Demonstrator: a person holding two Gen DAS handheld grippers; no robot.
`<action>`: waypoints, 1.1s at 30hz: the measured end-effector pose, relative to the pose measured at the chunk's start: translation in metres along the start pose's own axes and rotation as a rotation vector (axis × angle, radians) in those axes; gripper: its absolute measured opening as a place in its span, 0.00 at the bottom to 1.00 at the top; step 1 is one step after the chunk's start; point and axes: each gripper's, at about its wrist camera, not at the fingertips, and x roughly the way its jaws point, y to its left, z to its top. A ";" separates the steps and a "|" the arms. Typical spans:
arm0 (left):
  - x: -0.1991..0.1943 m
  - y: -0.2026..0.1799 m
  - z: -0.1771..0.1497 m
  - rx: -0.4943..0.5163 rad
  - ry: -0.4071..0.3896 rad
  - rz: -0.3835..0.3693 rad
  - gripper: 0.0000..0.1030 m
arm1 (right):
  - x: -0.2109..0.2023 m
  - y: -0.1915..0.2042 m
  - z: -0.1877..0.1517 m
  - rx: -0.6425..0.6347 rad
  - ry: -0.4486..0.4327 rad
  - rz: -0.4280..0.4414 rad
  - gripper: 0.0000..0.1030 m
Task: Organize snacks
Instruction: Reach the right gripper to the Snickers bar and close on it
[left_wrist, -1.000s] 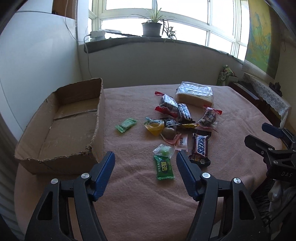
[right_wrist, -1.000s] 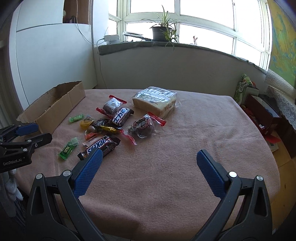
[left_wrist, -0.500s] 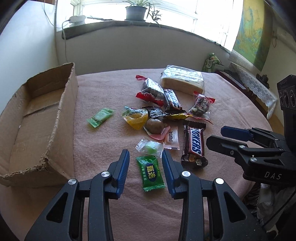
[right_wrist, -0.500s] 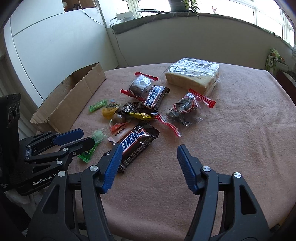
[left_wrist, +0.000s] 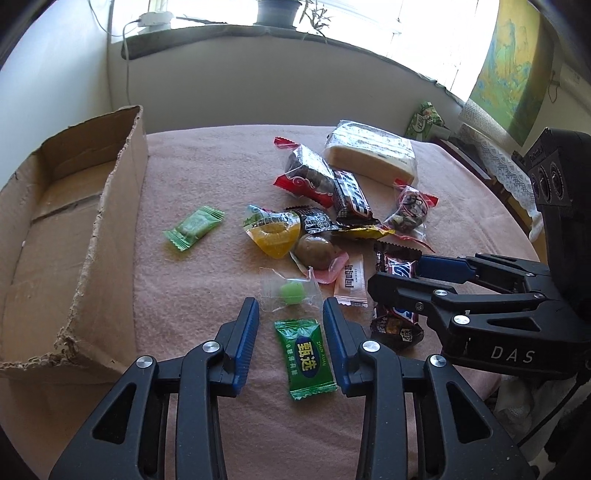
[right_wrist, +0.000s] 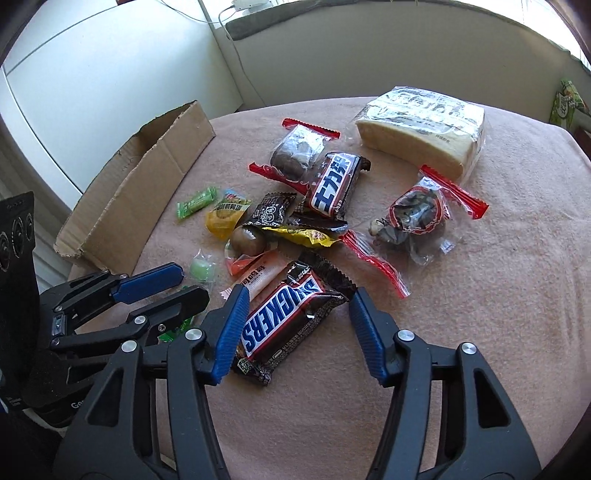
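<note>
Right hand-held gripper (right_wrist: 295, 306) seemingly straddles Snickers bar (right_wrist: 284, 325).

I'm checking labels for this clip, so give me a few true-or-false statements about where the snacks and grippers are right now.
1. The cardboard box holds no snacks. True.
2. The left gripper straddles the dark green candy. True.
3. The right gripper is clamped shut on the Snickers bar. False: the bar lies between its jaws, but the right pad stands clear of it.
4. The bread pack sits inside the box. False: it lies on the pink cloth, at the far side of the pile.
</note>
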 end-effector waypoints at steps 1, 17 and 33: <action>0.001 -0.001 0.001 0.006 -0.002 0.006 0.33 | 0.001 0.001 0.001 -0.009 0.006 -0.002 0.56; 0.018 -0.007 0.014 0.040 0.016 0.033 0.35 | -0.006 -0.008 -0.001 -0.100 0.039 -0.057 0.50; 0.008 -0.002 0.012 0.037 -0.021 0.020 0.15 | -0.015 -0.009 -0.010 -0.065 0.013 -0.037 0.33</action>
